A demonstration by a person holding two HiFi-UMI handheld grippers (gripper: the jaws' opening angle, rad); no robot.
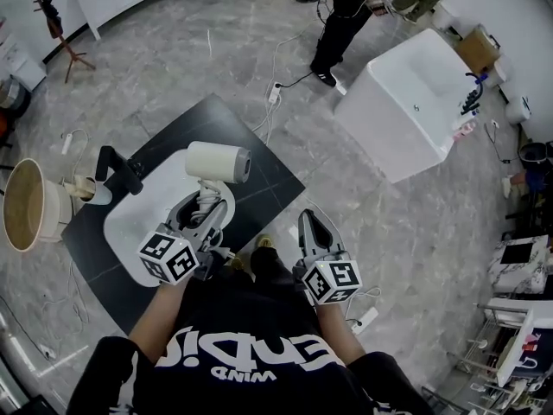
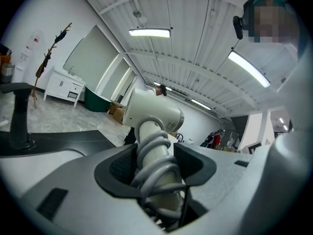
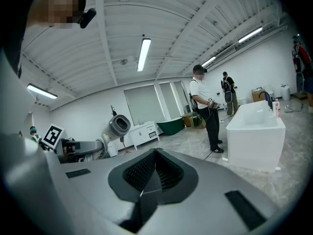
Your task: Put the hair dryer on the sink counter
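Note:
A white hair dryer (image 1: pixel 218 162) with its grey cord coiled round the handle is in my left gripper (image 1: pixel 205 204), whose jaws are shut on the handle. It hangs over the black sink counter (image 1: pixel 263 180), at the right end of the white basin (image 1: pixel 130 223). In the left gripper view the hair dryer (image 2: pixel 151 114) stands upright between the pads, with my left gripper (image 2: pixel 156 165) closed around the coiled cord. My right gripper (image 1: pixel 313 232) is shut and empty, off the counter's near right corner. In the right gripper view my right gripper (image 3: pixel 155 173) shows its jaws together, and the hair dryer (image 3: pixel 119 126) appears at left.
A black faucet (image 1: pixel 121 169) stands at the basin's far left. A round wooden bin (image 1: pixel 30 206) sits left of the counter. A white bathtub (image 1: pixel 415 102) and a standing person (image 1: pixel 341 15) are at the back right. Cables and a power strip (image 1: pixel 365 320) lie on the floor.

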